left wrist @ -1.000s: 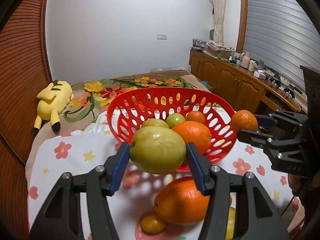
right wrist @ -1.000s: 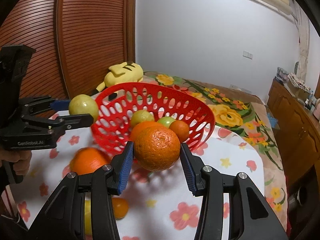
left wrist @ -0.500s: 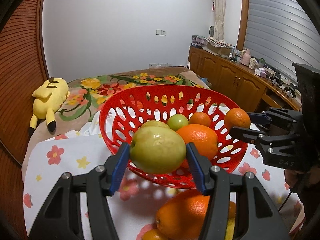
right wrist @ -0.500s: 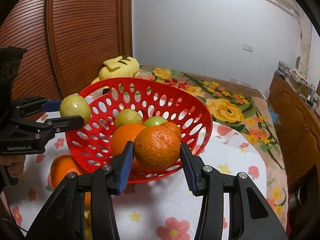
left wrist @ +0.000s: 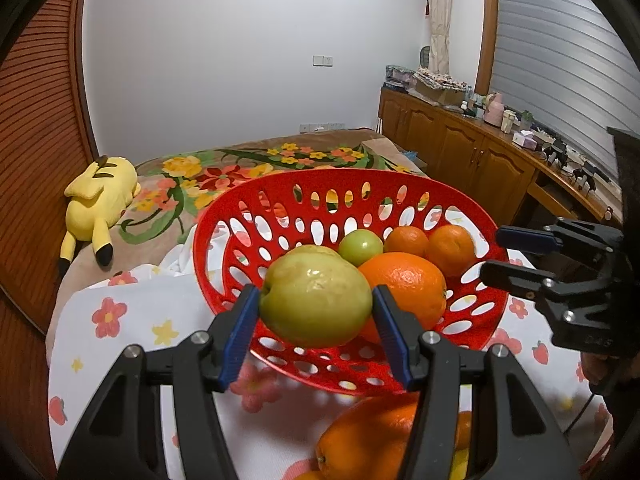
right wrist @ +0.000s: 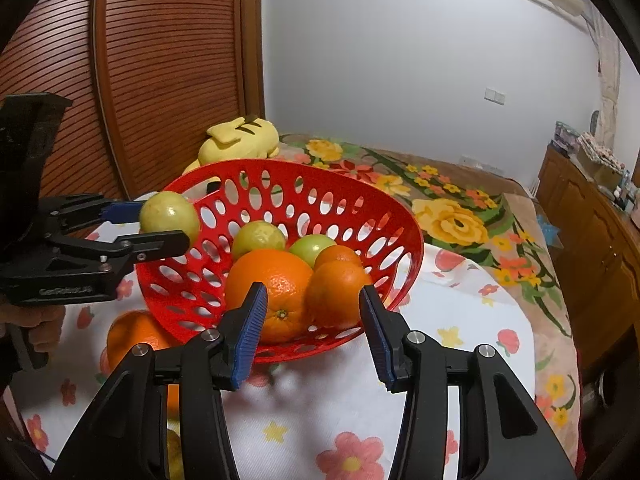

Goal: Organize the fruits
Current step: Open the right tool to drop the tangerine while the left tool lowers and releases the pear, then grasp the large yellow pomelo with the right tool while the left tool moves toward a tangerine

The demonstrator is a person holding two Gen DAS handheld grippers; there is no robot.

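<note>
The left gripper (left wrist: 314, 292) pinched a round yellow-green fruit (left wrist: 316, 304) above the near rim of the red perforated plastic basket (left wrist: 344, 174). The right gripper (right wrist: 313, 290) stood spread and empty. Beyond it, a small round orange (right wrist: 338, 294) lay inside the basket.

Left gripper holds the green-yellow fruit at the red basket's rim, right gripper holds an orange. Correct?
Not quite. The right gripper holds nothing: its jaws stand open, and the orange lies in the red basket, as the right wrist view shows. The left gripper does hold the green-yellow fruit.
</note>
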